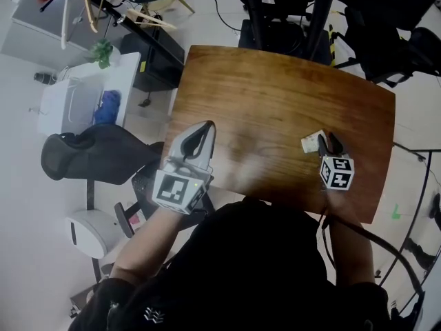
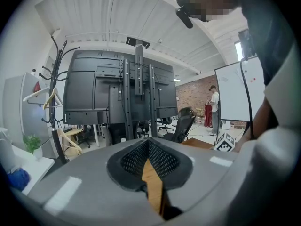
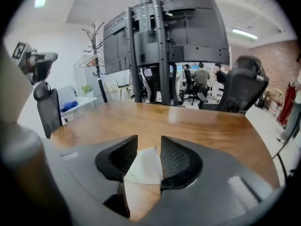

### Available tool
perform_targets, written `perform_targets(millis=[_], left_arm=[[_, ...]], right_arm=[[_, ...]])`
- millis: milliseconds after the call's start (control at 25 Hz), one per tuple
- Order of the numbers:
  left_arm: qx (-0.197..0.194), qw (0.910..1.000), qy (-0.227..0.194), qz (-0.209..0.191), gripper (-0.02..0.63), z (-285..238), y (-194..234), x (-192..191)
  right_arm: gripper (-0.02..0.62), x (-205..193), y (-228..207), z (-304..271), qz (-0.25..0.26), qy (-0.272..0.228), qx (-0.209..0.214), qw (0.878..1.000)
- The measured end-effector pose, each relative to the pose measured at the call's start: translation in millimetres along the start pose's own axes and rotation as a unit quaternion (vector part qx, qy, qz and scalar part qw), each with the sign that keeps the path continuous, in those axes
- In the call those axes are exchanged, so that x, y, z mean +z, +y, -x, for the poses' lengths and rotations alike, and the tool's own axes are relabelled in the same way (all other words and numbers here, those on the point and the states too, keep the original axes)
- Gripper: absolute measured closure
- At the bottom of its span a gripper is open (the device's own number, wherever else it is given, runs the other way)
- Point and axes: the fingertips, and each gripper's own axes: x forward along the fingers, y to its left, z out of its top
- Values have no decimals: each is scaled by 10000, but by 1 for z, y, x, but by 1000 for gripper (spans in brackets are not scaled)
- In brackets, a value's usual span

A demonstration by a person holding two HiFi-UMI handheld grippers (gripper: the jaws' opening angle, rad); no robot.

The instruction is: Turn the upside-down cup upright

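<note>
A small white paper cup (image 1: pixel 311 143) rests on the wooden table (image 1: pixel 275 95) near its right front part. How it is turned is hard to tell from above. My right gripper (image 1: pixel 329 144) is right beside it. In the right gripper view the cup (image 3: pixel 143 169) lies between the two dark ribbed pads (image 3: pixel 176 159), and the right gripper (image 3: pixel 149 155) stands open around it. My left gripper (image 1: pixel 200 135) hovers over the table's left front corner, away from the cup. Its jaws meet at the tip with nothing in them (image 2: pixel 148 145).
A black monitor stand (image 3: pixel 160 36) rises behind the table's far edge. Left of the table are a black chair with a jacket (image 1: pixel 96 154), a white side table (image 1: pixel 83 95) with a plant, and a coat rack (image 1: pixel 83 5). A black office chair (image 3: pixel 242 86) stands at the far right.
</note>
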Motion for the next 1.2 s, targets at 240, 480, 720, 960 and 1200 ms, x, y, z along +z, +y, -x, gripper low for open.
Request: perform_targets(millis=[240, 480, 720, 960, 1200], left_arm=[[-10, 10000, -36, 63, 606, -7, -9, 6], [-75, 9999, -54, 120, 606, -16, -16, 7], [-262, 9994, -162, 165, 606, -24, -27, 8], [-396, 9989, -240, 80, 606, -24, -31, 9], [-396, 9989, -221, 96, 606, -15, -26, 6]], right_arm=[[436, -15, -5, -16, -669, 605, 956, 9913], [493, -18, 12, -9, -343, 724, 1092, 9908], [514, -17, 28, 16, 814, 576, 665, 9928], [558, -21, 62, 34, 1668, 630, 532, 9825], [574, -44, 87, 35, 1866, 871, 559, 9770]])
